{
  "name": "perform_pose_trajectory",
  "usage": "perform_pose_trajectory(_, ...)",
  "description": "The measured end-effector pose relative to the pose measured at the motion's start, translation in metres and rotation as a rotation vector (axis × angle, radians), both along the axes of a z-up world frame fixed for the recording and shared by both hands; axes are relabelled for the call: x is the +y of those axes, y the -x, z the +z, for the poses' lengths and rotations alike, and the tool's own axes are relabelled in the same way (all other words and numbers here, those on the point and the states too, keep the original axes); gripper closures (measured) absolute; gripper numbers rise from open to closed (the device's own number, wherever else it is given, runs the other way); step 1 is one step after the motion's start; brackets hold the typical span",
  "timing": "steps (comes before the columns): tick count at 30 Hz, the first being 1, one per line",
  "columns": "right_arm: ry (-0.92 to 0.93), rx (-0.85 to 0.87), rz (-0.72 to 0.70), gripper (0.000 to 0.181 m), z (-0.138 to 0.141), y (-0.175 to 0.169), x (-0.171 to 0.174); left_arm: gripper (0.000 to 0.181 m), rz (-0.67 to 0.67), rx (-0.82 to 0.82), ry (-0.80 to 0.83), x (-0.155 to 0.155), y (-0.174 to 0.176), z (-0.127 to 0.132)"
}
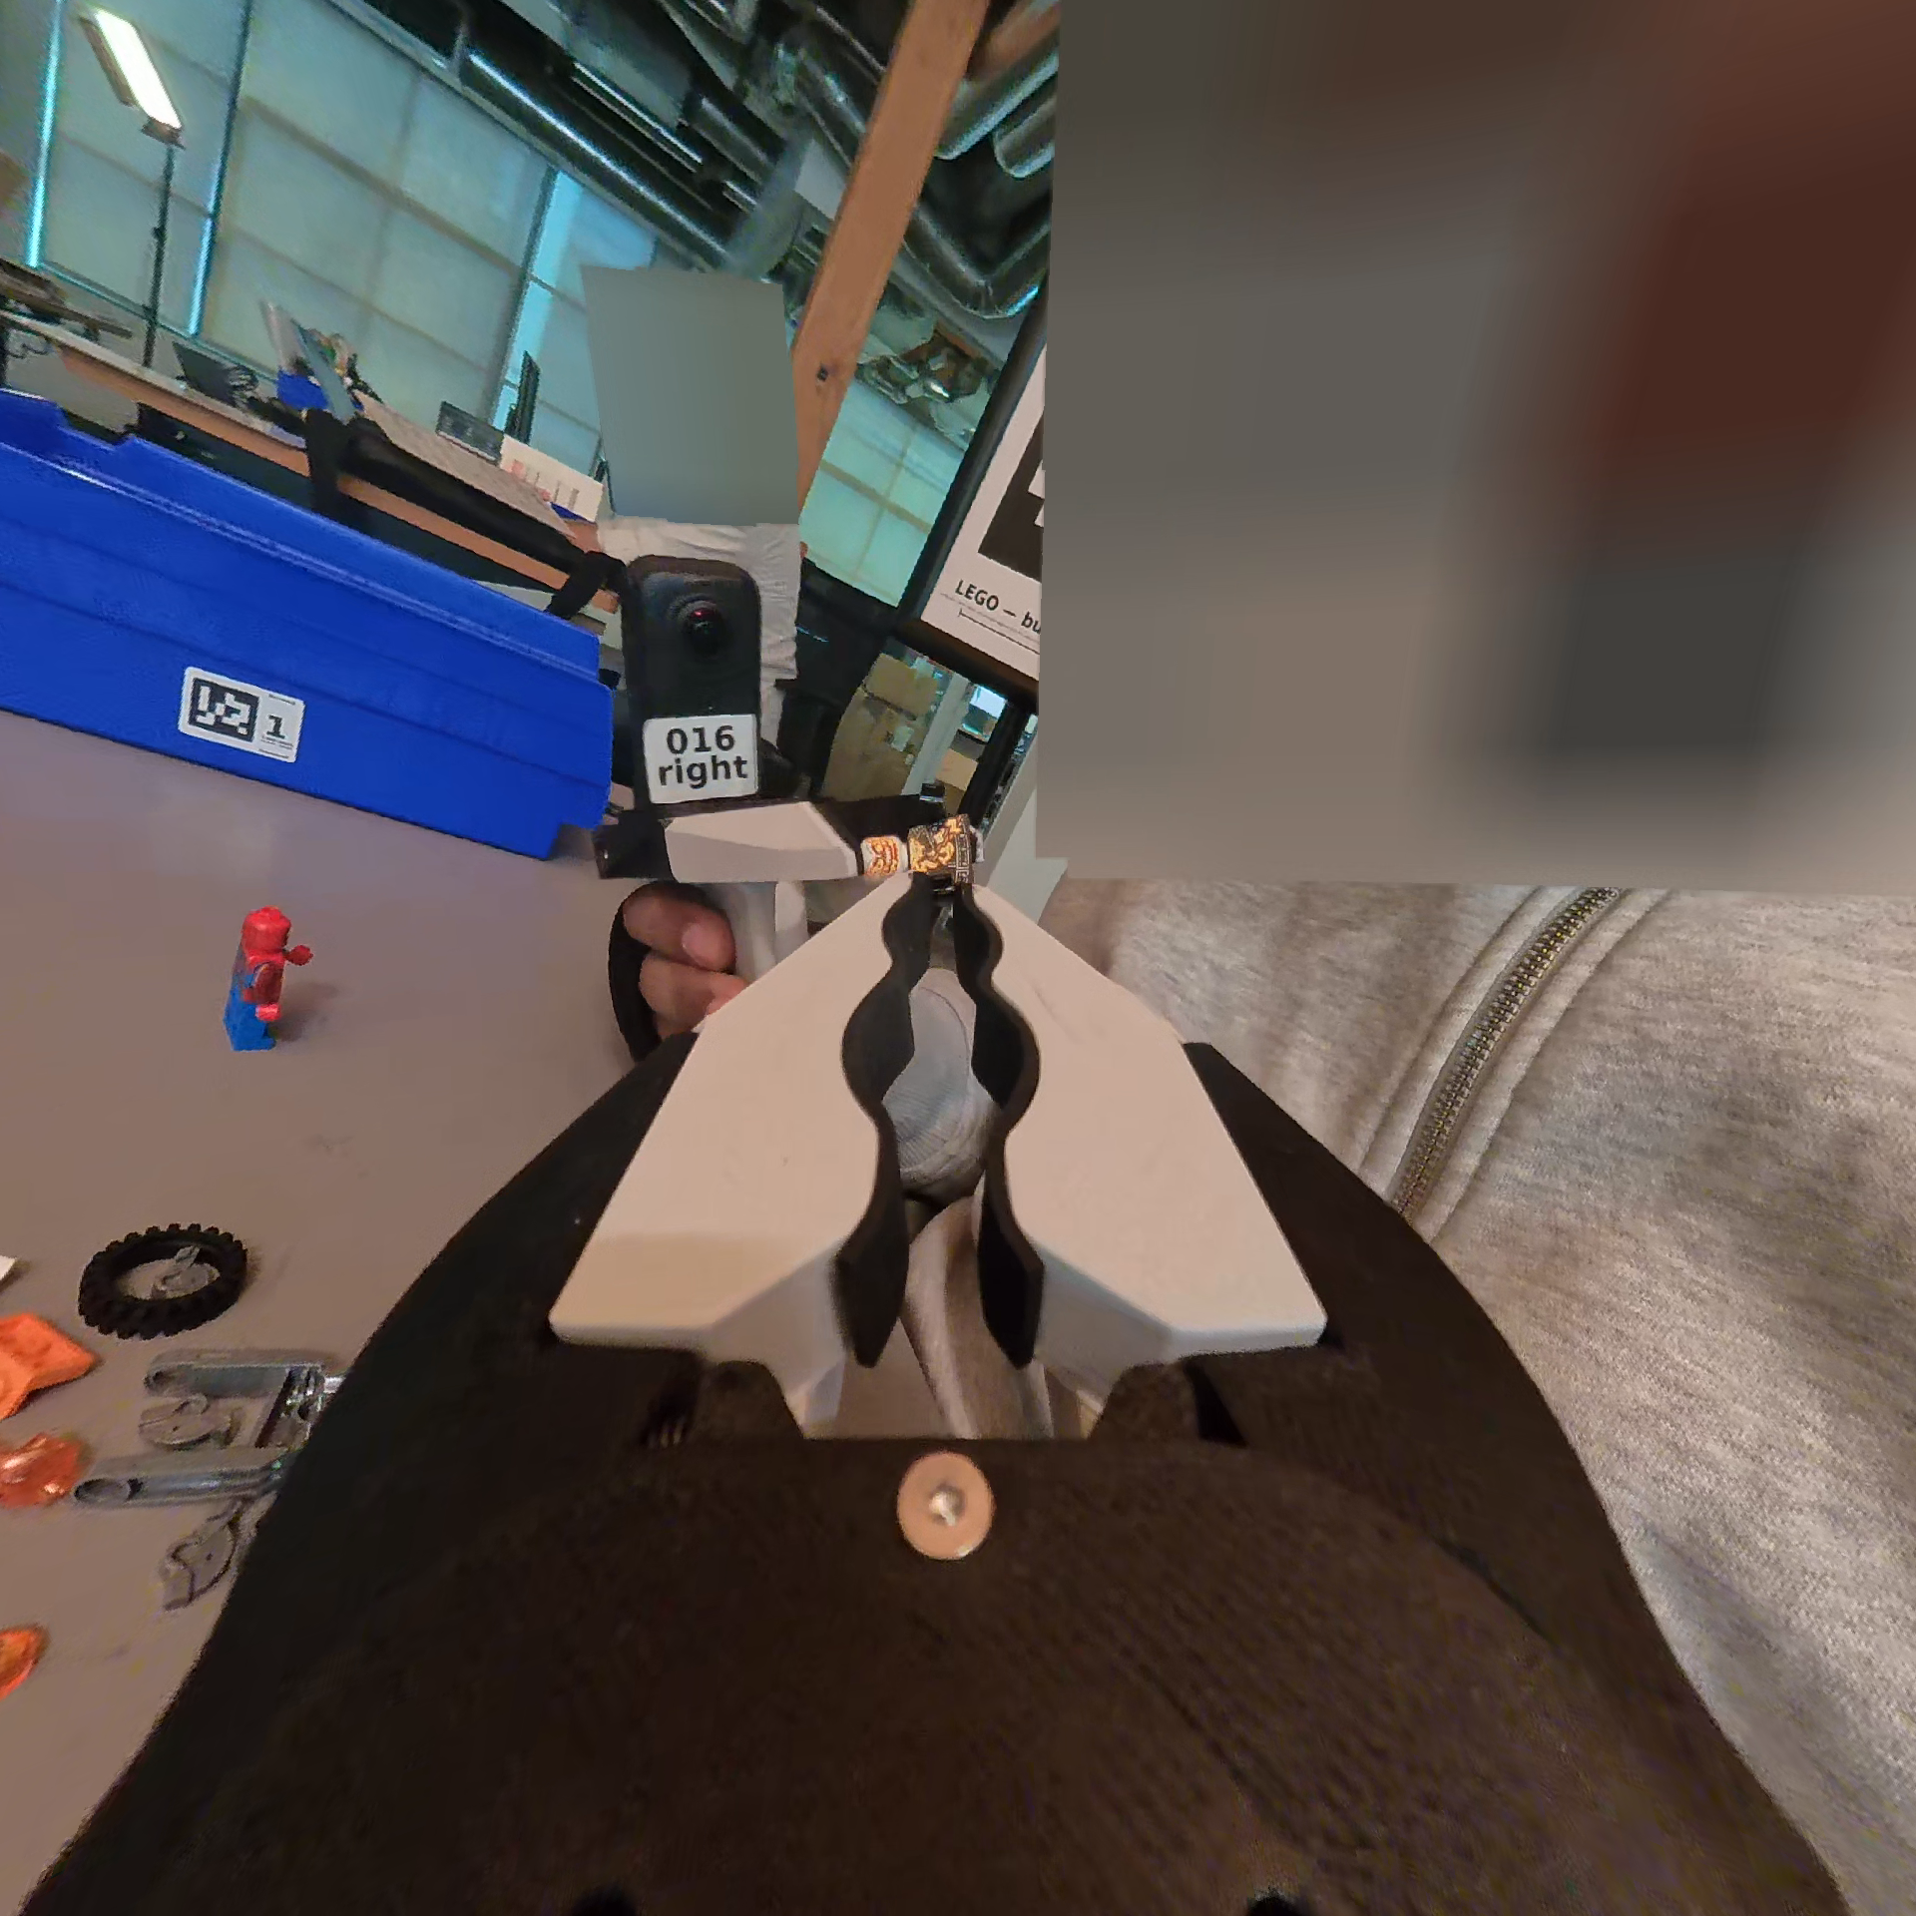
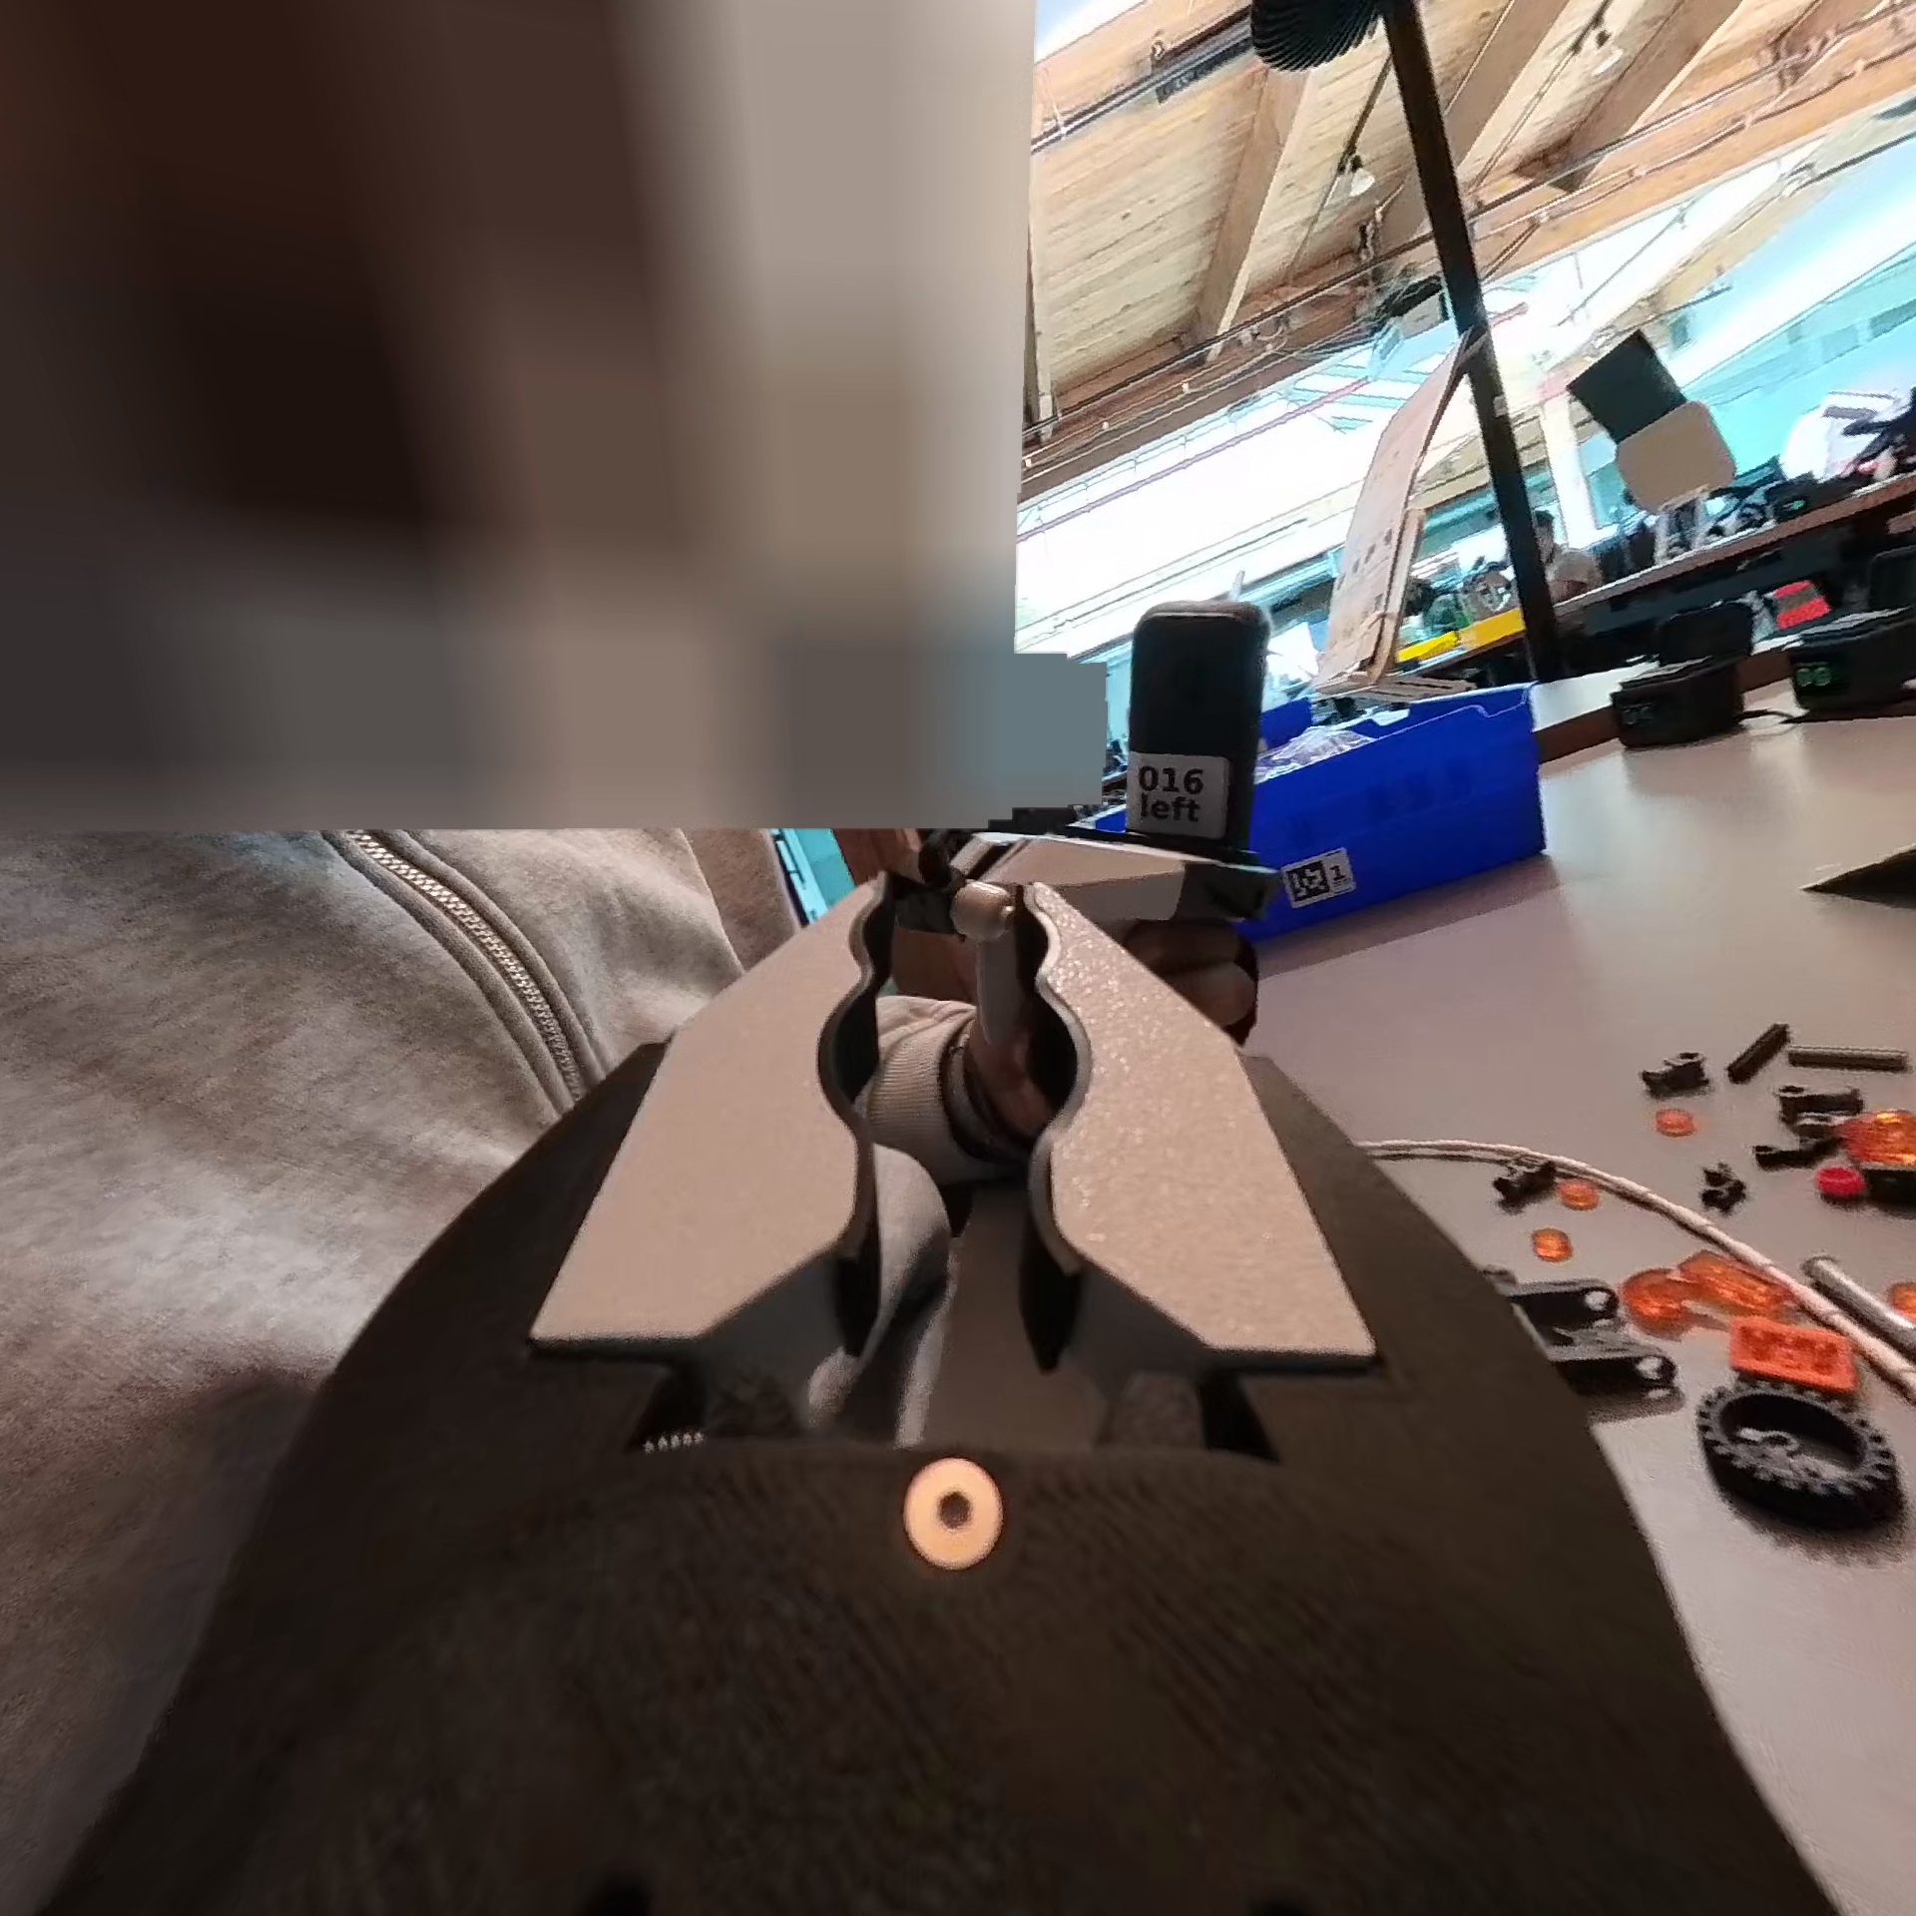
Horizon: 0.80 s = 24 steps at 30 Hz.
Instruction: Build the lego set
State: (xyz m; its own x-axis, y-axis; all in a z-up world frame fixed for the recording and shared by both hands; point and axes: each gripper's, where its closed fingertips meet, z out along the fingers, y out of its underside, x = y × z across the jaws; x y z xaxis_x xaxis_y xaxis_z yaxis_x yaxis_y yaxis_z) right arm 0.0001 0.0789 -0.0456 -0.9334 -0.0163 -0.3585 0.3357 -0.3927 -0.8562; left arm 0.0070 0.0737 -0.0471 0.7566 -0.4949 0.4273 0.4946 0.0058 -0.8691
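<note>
- Grey counter [image 1: 435, 1037] carries the loose lego parts; both tools are raised above it, in front of a person's grey zip hoodie [image 1: 1555, 1140].
- Left tool [image 1: 938, 881] has its jaws narrowed onto a small black piece with gold print [image 1: 944, 845], pinched right at the tips.
- Right tool [image 2: 959, 907] is closed on a small white minifigure head [image 2: 982, 910]; in the left wrist view this head touches the printed piece, so the 2 tools meet tip to tip.
- On the counter stand a red and blue minifigure [image 1: 264, 977], a black tyre [image 1: 163, 1280], grey beams [image 1: 223, 1395] and orange transparent pieces [image 2: 1711, 1291].
- Farther back a blue bin [image 1: 290, 643] sits on the counter, well apart from the minifigure.
- White string [image 2: 1617, 1208] runs among small black connectors [image 2: 1674, 1073].
</note>
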Motion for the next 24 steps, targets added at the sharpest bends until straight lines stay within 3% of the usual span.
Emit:
perform_pose_trajectory(9, 0.029, -0.044, 0.064, 0.161, 0.001, -0.002, 0.000, 0.181, -0.007, 0.023, -0.009, 0.000, -0.004, 0.001)
perform_pose_trajectory(24, -0.015, -0.006, -0.034, 0.160, -0.001, 0.004, 0.001, 0.172, -0.043, -0.113, 0.013, -0.001, 0.007, -0.002)
